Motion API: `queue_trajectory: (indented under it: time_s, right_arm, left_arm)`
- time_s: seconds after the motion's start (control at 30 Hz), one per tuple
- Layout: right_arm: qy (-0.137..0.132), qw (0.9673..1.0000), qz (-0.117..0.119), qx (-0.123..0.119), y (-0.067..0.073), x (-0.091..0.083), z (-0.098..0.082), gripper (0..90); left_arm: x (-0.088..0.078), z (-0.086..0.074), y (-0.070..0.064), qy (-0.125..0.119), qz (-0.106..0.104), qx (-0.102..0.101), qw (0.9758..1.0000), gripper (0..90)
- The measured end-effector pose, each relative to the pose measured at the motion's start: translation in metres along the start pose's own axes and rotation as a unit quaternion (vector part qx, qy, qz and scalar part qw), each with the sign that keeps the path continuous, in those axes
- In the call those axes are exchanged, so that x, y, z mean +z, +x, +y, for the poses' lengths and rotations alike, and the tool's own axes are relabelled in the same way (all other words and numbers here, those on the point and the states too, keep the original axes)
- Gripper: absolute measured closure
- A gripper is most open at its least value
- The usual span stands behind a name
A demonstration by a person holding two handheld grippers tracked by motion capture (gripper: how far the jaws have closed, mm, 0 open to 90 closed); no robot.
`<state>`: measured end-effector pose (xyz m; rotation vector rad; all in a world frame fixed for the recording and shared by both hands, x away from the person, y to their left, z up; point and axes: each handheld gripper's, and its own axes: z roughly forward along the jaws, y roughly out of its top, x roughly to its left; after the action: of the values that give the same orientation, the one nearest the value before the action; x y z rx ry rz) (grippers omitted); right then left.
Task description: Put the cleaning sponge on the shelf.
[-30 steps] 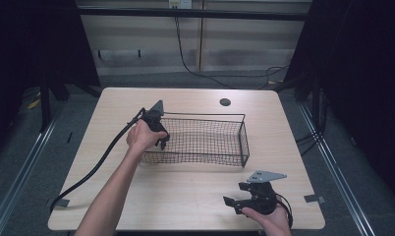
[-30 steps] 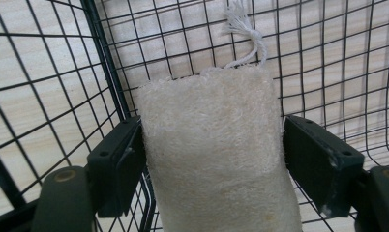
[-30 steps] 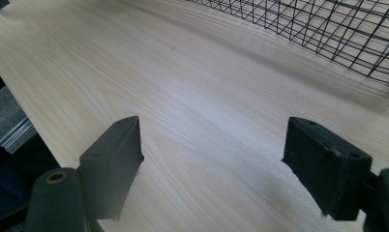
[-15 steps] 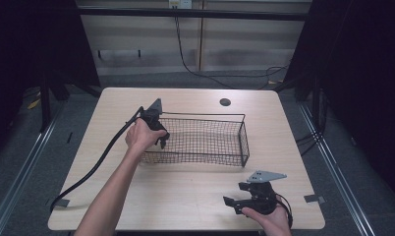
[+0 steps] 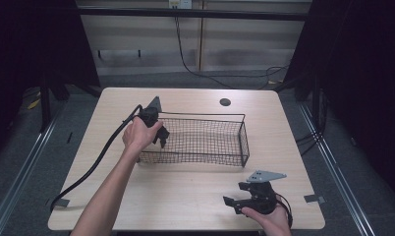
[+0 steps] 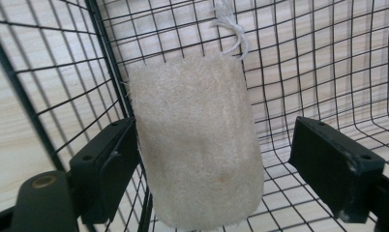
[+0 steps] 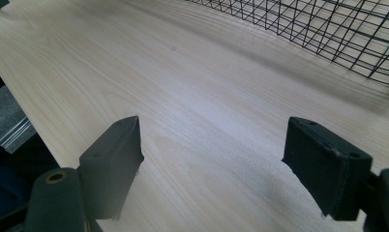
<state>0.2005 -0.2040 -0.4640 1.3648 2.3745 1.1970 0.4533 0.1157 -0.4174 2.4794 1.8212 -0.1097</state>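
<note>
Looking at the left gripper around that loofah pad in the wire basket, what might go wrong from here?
The left gripper is open, with the loofah pad against one jaw only, so closing may push it aside.

A jaw may catch the wire basket wall just beside it.

The pad's string loop lies near the mesh and could snag.

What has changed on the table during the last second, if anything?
Almost nothing changed. The left gripper stays at the left end of the basket, and its hand has not visibly shifted. The right gripper stays low on the table near the front edge, jaws open. The basket has not moved. In the left gripper view, a loofah sits between open jaws, inside the basket.
</note>
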Motion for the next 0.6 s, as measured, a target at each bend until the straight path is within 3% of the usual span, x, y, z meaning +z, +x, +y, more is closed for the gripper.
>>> queue_trajectory:
  time_s: [0.2, 0.37, 0.6]
  right_arm:
    - [0.000, 1.0000, 0.000, 0.000, 0.000, 0.000, 0.000, 21.2]
    - [0.000, 1.0000, -0.001, 0.000, 0.000, 0.000, 0.000, 21.2]
    - [0.000, 1.0000, -0.001, 0.000, -0.001, 0.000, 0.000, 21.3]
  left_arm:
    - [-0.012, -0.004, 0.003, -0.011, -0.014, 0.010, 0.9998, 19.0]
    - [-0.021, -0.008, 0.005, -0.032, -0.020, 0.006, 0.9993, 18.7]
    - [-0.033, -0.014, 0.007, -0.062, -0.047, 0.040, 0.9962, 18.7]
